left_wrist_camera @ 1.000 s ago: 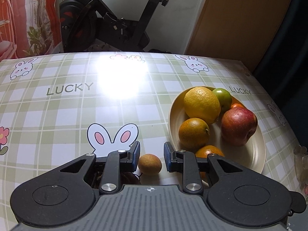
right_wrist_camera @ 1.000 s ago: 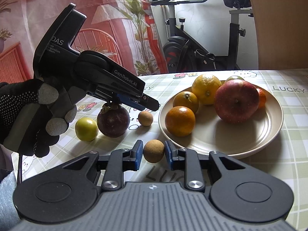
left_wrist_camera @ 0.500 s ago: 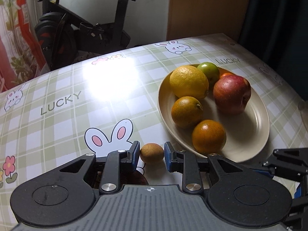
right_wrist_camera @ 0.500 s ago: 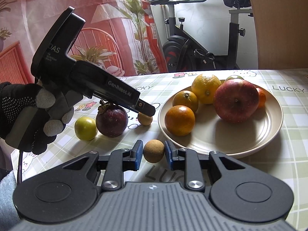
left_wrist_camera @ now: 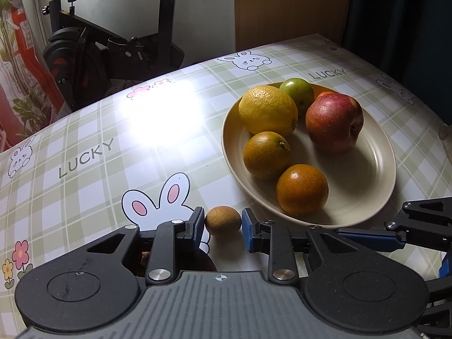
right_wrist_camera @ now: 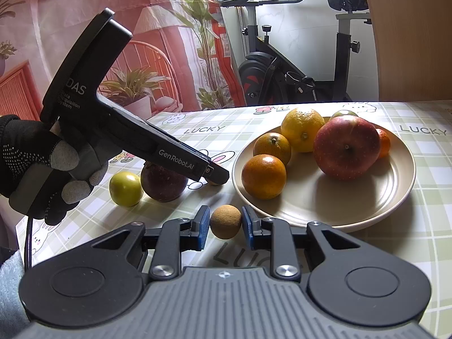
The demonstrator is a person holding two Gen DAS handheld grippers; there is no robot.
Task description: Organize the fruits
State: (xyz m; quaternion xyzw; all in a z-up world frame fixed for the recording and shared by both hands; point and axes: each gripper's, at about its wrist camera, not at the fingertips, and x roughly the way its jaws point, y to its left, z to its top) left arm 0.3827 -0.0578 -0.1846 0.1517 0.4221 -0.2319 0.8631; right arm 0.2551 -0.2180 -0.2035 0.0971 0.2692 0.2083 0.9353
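Two longans (right_wrist_camera: 225,221), one plate (right_wrist_camera: 395,197).

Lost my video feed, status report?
Left gripper shut on small brown round fruit. Right gripper likewise, second brown fruit. Beige plate unobstructed.

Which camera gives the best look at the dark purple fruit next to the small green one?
The right wrist view: the dark purple fruit sits on the table mostly in the open, its top crossed by the left hand-held gripper. The left wrist view shows only a dark sliver under that gripper.
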